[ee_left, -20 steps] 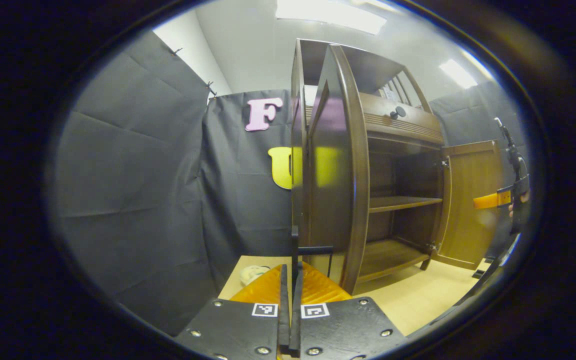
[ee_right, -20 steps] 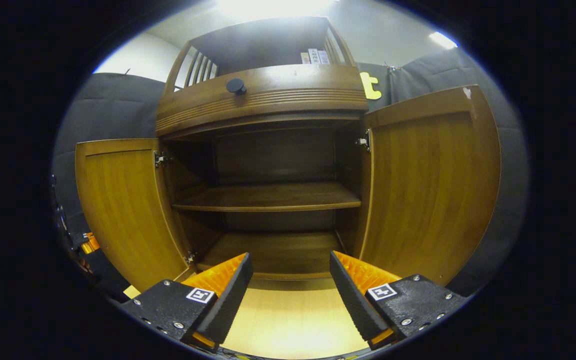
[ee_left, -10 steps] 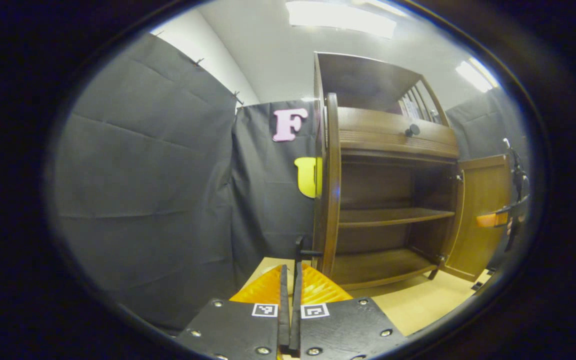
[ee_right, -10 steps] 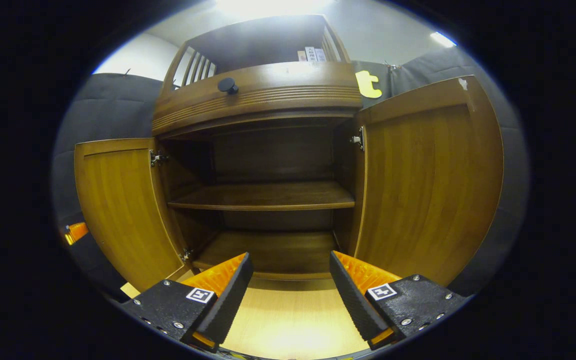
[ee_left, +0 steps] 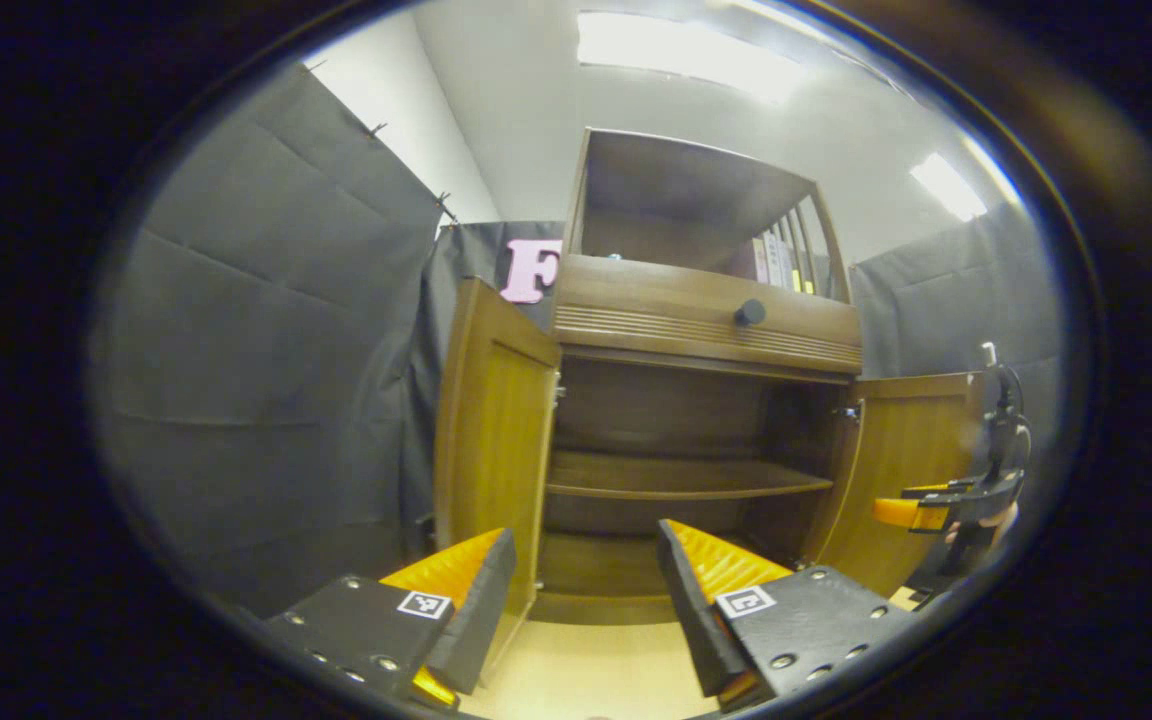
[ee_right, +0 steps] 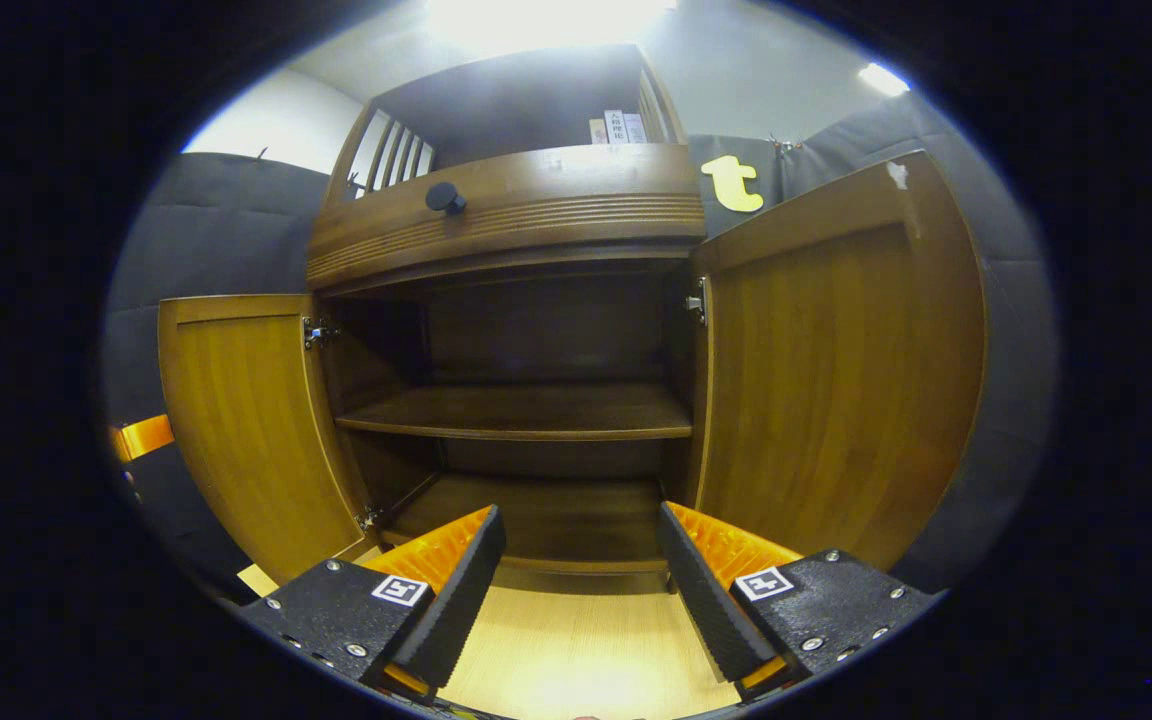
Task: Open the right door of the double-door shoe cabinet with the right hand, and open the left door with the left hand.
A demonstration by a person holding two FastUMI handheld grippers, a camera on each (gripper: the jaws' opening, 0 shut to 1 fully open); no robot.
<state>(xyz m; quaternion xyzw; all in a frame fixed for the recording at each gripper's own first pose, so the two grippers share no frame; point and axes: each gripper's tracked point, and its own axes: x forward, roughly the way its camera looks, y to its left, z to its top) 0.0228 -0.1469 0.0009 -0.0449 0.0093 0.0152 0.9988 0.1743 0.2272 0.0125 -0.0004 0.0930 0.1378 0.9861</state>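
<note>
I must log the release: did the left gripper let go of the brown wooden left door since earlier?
Yes. The left gripper is open now, backed away from the brown wooden left door.

Brown wooden shoe cabinet (ee_right: 536, 210), black knob (ee_right: 444, 197), pale floor (ee_right: 576, 650).

Both doors of the shoe cabinet (ee_right: 511, 215) stand swung wide, the left door (ee_right: 251, 425) and the right door (ee_right: 836, 360) flanking an unblocked opening. A shelf (ee_right: 526, 412) splits the inside into an upper and a lower bay, both bare. The pale floor (ee_right: 576, 655) before the cabinet is free. The right tool (ee_right: 576, 585) and left tool (ee_left: 586, 605) hang spread, touching nothing.
</note>
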